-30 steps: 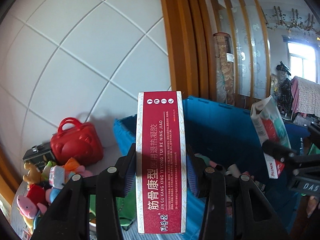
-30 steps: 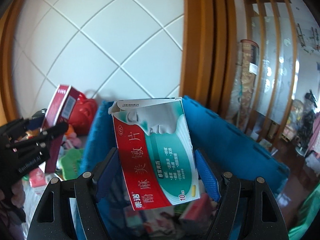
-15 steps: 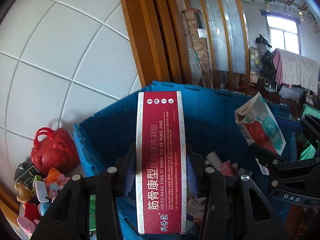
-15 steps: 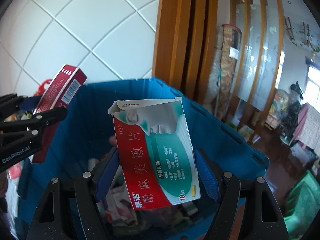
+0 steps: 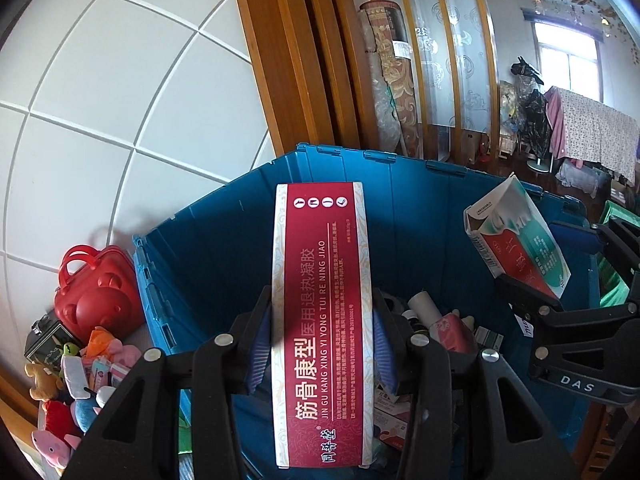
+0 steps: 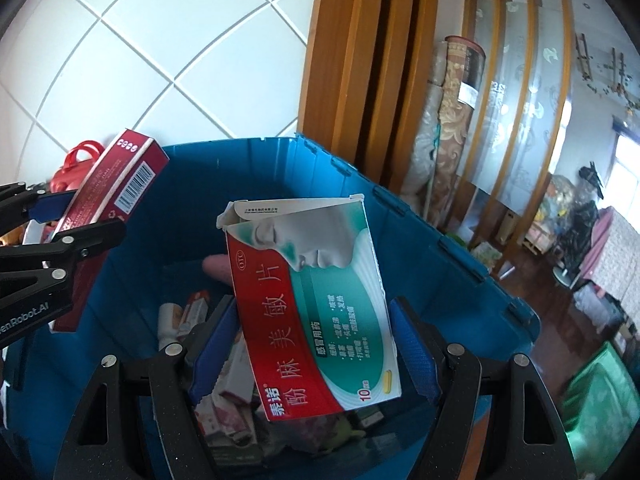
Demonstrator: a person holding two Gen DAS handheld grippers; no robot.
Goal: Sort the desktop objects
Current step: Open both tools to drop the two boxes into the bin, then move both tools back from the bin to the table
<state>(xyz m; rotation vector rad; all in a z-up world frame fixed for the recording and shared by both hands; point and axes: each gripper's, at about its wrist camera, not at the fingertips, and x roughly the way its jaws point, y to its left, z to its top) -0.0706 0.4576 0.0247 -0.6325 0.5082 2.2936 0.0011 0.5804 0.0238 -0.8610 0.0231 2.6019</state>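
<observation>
My left gripper [image 5: 320, 344] is shut on a long red medicine box [image 5: 322, 320], held upright over the blue plastic crate [image 5: 224, 240]. My right gripper [image 6: 316, 344] is shut on a red, green and white medicine box [image 6: 316, 312] with a torn-open top, also held over the crate [image 6: 432, 248]. In the left wrist view the right gripper [image 5: 560, 300] and its box [image 5: 516, 236] show at the right. In the right wrist view the left gripper's red box [image 6: 112, 200] shows at the left. Several small boxes and bottles [image 6: 224, 404] lie in the crate's bottom.
A red toy handbag [image 5: 94, 292] and a heap of plush toys [image 5: 68, 380] lie left of the crate by the white tiled wall. A wooden partition [image 5: 304, 60] and a rolled carpet [image 5: 388, 80] stand behind. A green bin [image 6: 600, 400] is at the right.
Both grippers have moved forward and over the blue crate with their boxes; the crate's inside now fills both views. The handbag and toys have shifted to the left.
</observation>
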